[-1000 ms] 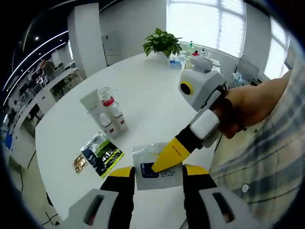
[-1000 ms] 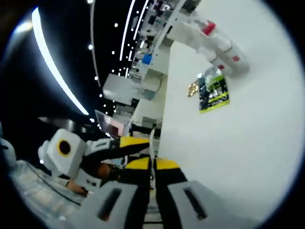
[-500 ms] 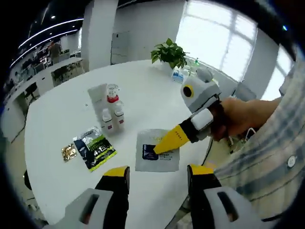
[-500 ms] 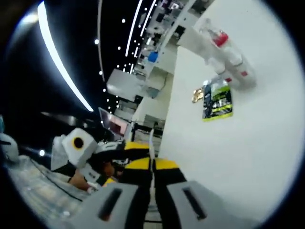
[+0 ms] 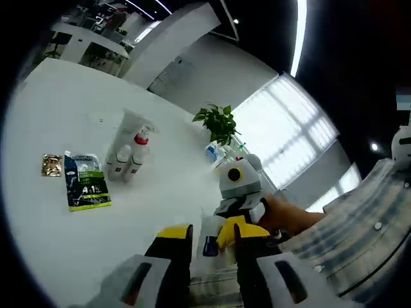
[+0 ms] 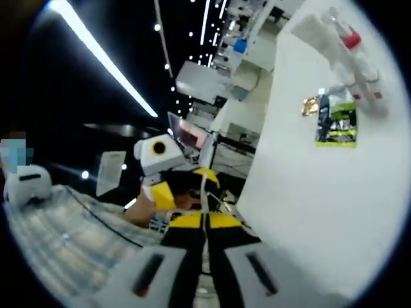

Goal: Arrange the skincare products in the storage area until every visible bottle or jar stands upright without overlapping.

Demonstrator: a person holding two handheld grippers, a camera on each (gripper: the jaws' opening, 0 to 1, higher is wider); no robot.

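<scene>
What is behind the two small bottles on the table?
In the left gripper view, a white tube stands right behind the small bottles, with a red-capped bottle among them. The tube's lower part is covered by the bottles.

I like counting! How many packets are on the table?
3: a green-and-black packet near the bottles, a small gold packet beside it, and a white sachet between the grippers' jaws at the table edge. More may be hidden.
</scene>
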